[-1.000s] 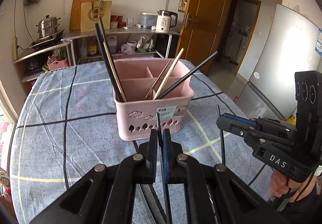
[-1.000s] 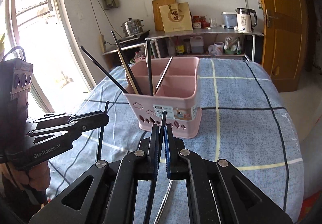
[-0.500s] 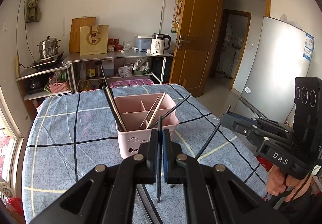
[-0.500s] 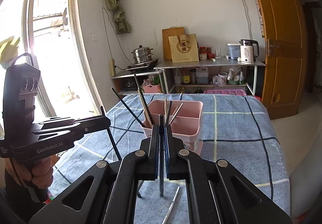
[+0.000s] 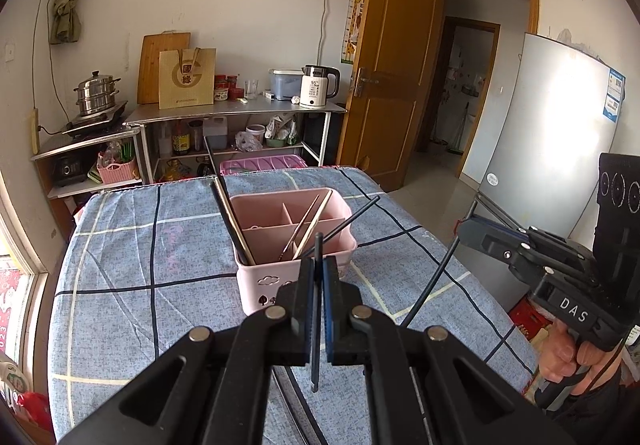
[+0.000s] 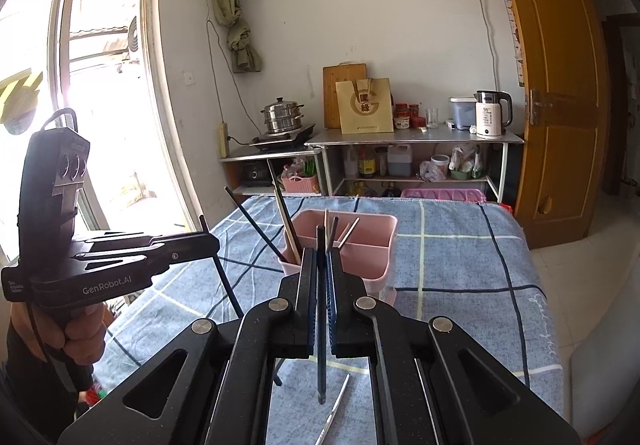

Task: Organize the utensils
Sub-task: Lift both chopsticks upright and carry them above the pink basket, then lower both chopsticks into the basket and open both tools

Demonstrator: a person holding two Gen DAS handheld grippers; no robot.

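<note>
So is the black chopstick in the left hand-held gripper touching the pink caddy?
Apart. The right wrist view shows the left hand-held gripper holding its black chopstick well left of the pink caddy.

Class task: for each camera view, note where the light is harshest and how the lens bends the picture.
Left wrist view: glare washes out the fridge door; the door frame bows and the corners go black. Right wrist view: the window is blown out white, leaving the left claw dark against it; the window frame curves.
</note>
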